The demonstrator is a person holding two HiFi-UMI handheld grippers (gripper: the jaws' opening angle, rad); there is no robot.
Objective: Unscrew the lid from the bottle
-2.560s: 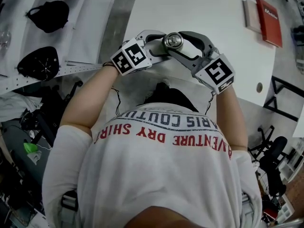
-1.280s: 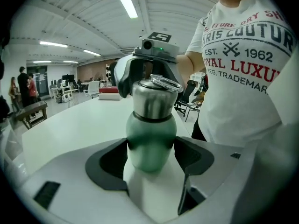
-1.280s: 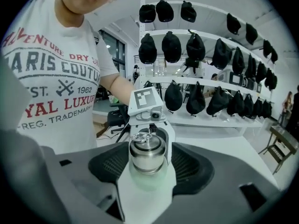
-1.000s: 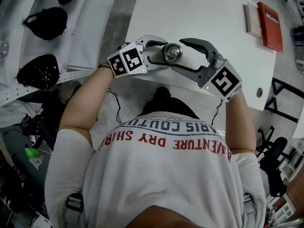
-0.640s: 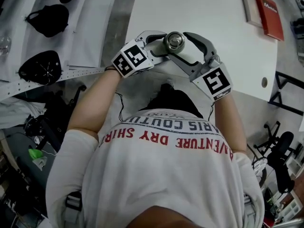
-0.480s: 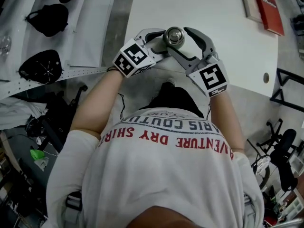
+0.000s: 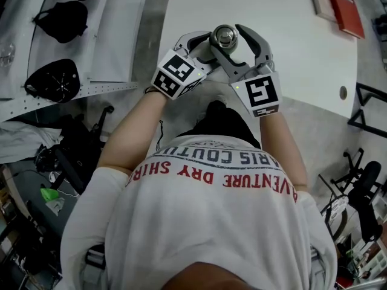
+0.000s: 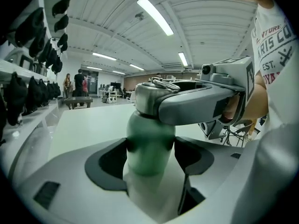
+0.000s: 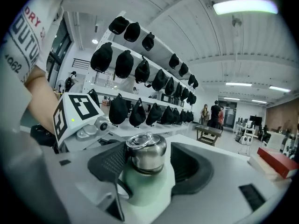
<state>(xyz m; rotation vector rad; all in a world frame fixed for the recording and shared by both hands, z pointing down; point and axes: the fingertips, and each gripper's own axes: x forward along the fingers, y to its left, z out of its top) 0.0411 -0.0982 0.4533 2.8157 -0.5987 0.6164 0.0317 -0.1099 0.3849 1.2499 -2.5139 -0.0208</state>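
Note:
A pale green bottle (image 8: pixel 149 143) with a steel lid (image 9: pixel 146 154) is held up over the near edge of the white table (image 7: pixel 278 23). My left gripper (image 8: pixel 150 154) is shut on the bottle's body, one pad on each side. My right gripper (image 9: pixel 146 161) reaches round the lid (image 7: pixel 224 36) from the other side. Its left pad lies against the lid and a thin gap shows at its right pad. In the head view the left gripper (image 7: pixel 208 46) and the right gripper (image 7: pixel 226 37) meet at the bottle. The right gripper's arm (image 8: pixel 201 101) hides part of the lid.
A red book (image 7: pixel 346 8) lies at the table's far right. White shelves with black caps (image 7: pixel 54 80) stand to the left, also seen as rows of caps (image 9: pixel 126 62). A few people (image 9: pixel 215 113) stand far off by a bench.
The right gripper has swung from slanting in from the right to pointing nearly straight ahead. The left gripper has turned the other way with the bottle. Both sit a little farther over the table.

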